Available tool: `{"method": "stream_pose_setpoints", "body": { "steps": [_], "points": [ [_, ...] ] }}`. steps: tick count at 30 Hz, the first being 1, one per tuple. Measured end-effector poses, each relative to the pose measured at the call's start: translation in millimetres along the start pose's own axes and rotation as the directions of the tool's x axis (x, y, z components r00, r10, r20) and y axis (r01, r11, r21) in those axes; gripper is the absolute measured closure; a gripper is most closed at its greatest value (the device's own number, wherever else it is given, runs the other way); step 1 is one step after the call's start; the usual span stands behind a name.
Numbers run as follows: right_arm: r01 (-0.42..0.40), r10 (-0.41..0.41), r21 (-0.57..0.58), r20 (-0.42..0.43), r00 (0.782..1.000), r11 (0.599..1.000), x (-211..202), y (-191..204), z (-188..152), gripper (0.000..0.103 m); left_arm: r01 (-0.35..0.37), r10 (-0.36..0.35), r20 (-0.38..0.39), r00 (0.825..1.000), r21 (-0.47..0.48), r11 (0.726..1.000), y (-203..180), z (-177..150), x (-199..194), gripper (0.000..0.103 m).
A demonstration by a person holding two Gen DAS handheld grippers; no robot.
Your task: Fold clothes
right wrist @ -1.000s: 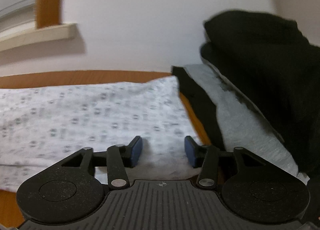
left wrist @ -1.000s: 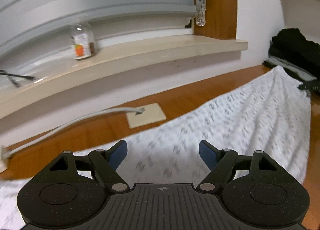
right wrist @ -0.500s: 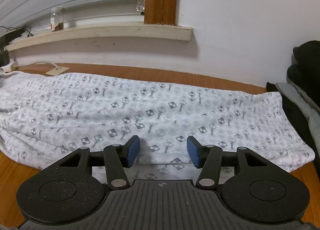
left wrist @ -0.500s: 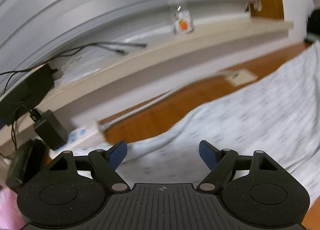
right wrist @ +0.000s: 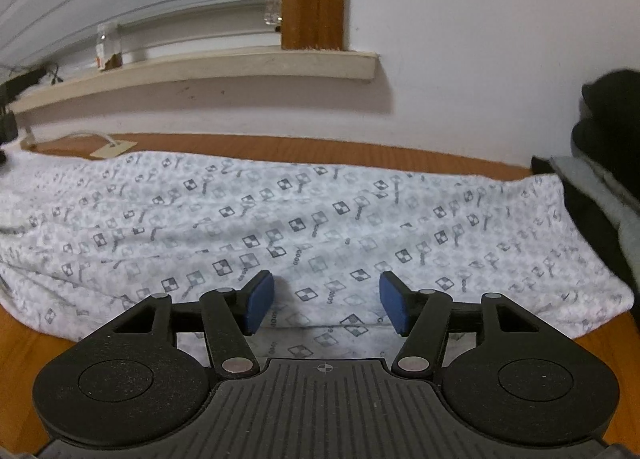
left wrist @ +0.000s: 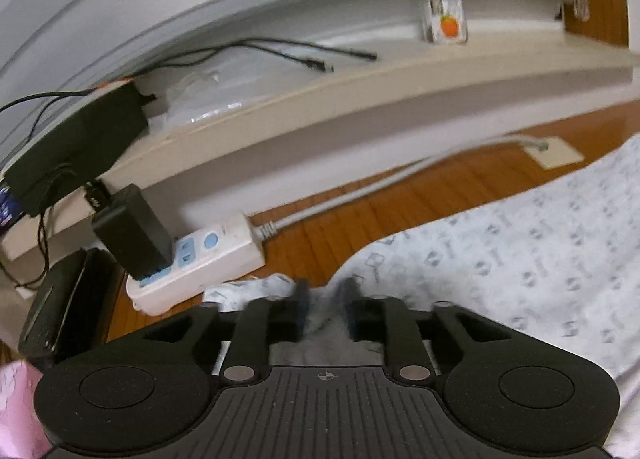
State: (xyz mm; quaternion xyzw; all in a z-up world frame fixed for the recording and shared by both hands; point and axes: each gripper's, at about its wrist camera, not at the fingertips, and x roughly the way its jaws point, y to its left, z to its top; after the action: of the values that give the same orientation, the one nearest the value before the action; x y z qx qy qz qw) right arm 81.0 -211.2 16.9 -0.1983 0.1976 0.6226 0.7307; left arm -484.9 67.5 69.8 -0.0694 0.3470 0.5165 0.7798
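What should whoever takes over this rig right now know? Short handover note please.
Left hand-held gripper: closed down on a bunched end of the white patterned garment, close to the white power strip.
Right hand-held gripper: open, low over the garment's near edge, gripping nothing.
Garment: spread lengthwise across the wooden table; its right end lies beside the pile of dark clothes.
Done: one end is gripped.
Left: grip the other end with the right gripper, then make the folds; no finished fold shows yet.
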Motion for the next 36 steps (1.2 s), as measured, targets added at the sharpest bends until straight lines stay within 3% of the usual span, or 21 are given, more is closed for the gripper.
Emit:
{"method": "stream_pose_setpoints", "body": {
  "steps": [2,5,10,14,18,21,24,27,29,30,32,36],
  "points": [
    [0.010,-0.009,-0.025,0.020,1.000,1.000,-3,8,0,0.044,0.015,-0.015,0.025,1.000,0.003,1.000,-16,1,-16,0.046],
    [-0.057,0.059,-0.036,0.050,0.997,0.998,-8,28,2,0.044,0.071,-0.071,0.057,0.996,0.017,0.997,-50,1,-39,0.033],
    [-0.227,0.235,-0.103,0.065,0.970,0.968,-12,92,7,0.045,0.203,-0.208,0.094,0.974,0.052,0.978,-116,-4,-76,0.034],
    [-0.398,0.406,-0.138,0.038,0.913,0.907,-18,146,12,0.061,0.300,-0.308,0.119,0.944,0.078,0.951,-161,-13,-102,0.036],
    [-0.494,0.506,-0.187,0.020,0.862,0.849,-24,186,18,0.062,0.368,-0.379,0.114,0.918,0.111,0.923,-188,-21,-114,0.036],
    [-0.535,0.546,-0.216,-0.010,0.838,0.817,-24,207,20,0.062,0.388,-0.401,0.095,0.911,0.128,0.913,-201,-27,-112,0.036],
    [-0.575,0.579,-0.216,-0.054,0.814,0.789,-19,219,20,0.062,0.426,-0.435,0.066,0.898,0.119,0.897,-207,-30,-102,0.044],
    [-0.564,0.566,-0.243,-0.072,0.821,0.789,-17,228,17,0.065,0.421,-0.431,0.067,0.900,0.120,0.899,-207,-31,-97,0.061],
    [-0.563,0.563,-0.241,-0.075,0.823,0.791,-15,229,16,0.090,0.430,-0.437,0.068,0.897,0.106,0.897,-204,-30,-95,0.071],
    [-0.563,0.564,-0.239,-0.074,0.823,0.791,-15,228,15,0.094,0.427,-0.435,0.073,0.897,0.102,0.898,-203,-30,-95,0.074],
    [-0.578,0.579,-0.238,-0.073,0.812,0.780,-21,224,12,0.099,0.412,-0.420,0.091,0.903,0.099,0.906,-199,-30,-99,0.094],
    [-0.597,0.596,-0.251,-0.088,0.798,0.762,-35,217,2,0.100,0.381,-0.387,0.127,0.913,0.068,0.922,-186,-30,-112,0.095]
  ]
}}
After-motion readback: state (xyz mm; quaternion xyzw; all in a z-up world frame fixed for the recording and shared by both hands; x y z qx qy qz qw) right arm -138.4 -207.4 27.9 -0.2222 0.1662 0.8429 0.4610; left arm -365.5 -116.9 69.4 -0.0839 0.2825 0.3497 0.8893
